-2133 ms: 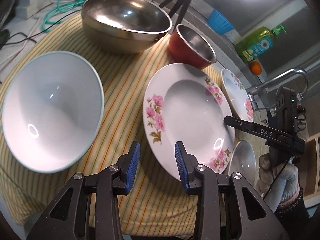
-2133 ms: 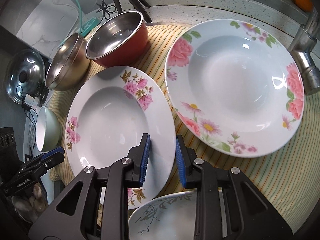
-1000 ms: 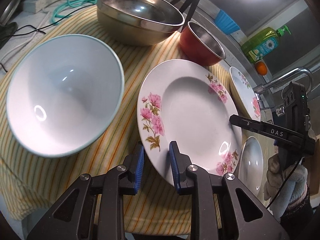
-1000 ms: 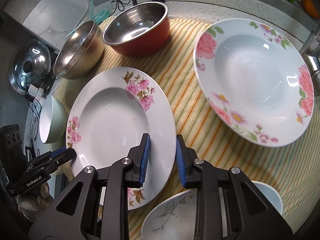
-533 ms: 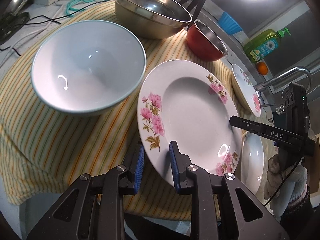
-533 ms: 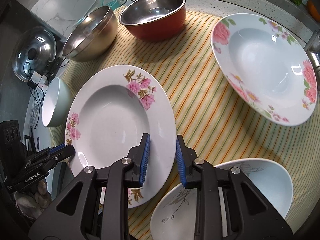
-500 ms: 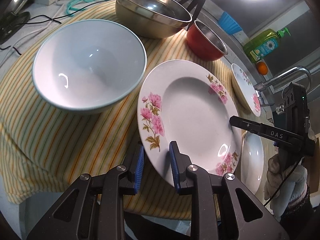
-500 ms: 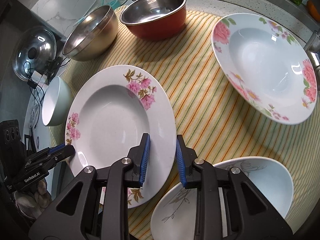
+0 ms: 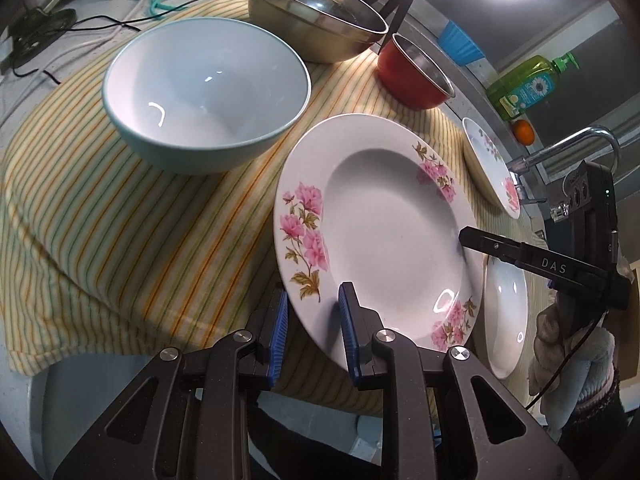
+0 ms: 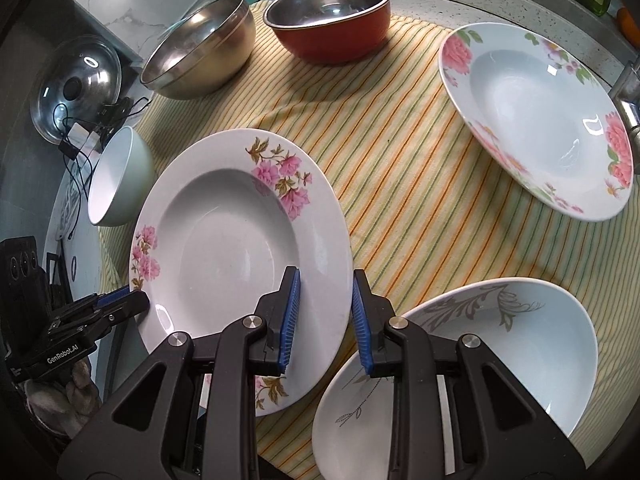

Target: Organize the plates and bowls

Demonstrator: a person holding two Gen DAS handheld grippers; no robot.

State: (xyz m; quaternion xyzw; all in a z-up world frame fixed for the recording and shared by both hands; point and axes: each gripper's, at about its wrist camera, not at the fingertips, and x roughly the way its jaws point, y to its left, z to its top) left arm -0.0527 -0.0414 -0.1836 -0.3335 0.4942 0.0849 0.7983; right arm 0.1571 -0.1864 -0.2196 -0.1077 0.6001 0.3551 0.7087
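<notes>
Both grippers pinch the pink-flower plate (image 10: 236, 236) by its edges: left gripper (image 9: 312, 320), right gripper (image 10: 324, 312). It hangs tilted above the striped cloth (image 10: 420, 200). A loose pinch could drop it onto the leaf-pattern bowl (image 10: 480, 344).

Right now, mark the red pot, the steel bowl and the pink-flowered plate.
red pot (image 10: 340, 36), right wrist view, red outer wall.
steel bowl (image 10: 188, 60), right wrist view, inner wall.
pink-flowered plate (image 10: 228, 256), right wrist view, white well.
</notes>
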